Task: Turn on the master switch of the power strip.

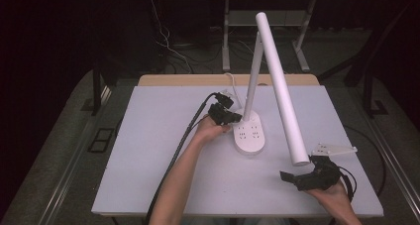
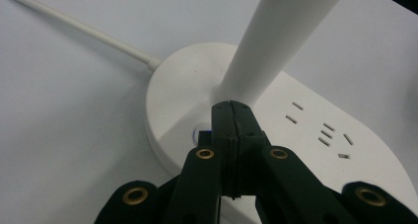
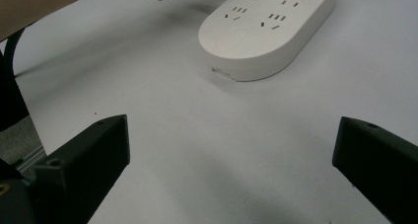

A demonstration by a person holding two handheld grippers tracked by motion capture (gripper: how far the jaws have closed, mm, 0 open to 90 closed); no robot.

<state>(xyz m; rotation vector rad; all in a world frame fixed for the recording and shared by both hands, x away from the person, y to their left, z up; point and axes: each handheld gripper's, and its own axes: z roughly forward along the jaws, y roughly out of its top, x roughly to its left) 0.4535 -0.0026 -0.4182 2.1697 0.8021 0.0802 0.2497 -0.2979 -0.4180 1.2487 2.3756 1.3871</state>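
Observation:
A white desk lamp stands mid-table on an oval base (image 1: 250,133) with sockets in its top. A slim stem (image 1: 253,71) rises from the base, and a long tube head (image 1: 280,86) slants down to the right. My left gripper (image 1: 236,118) is shut with nothing in it, its tips (image 2: 231,110) at the foot of the stem (image 2: 276,41) on the base (image 2: 182,86). A small blue-ringed button (image 2: 198,133) sits just beside the jaws. My right gripper (image 1: 299,171) is wide open low over the table at the front right, facing the base (image 3: 266,26).
The lamp's white cord (image 2: 74,26) runs off the back of the base. The grey tabletop (image 1: 163,136) is bare at left and front. The tube head's lower end (image 1: 298,158) hangs just above my right gripper. Dark floor, cables and table legs lie beyond.

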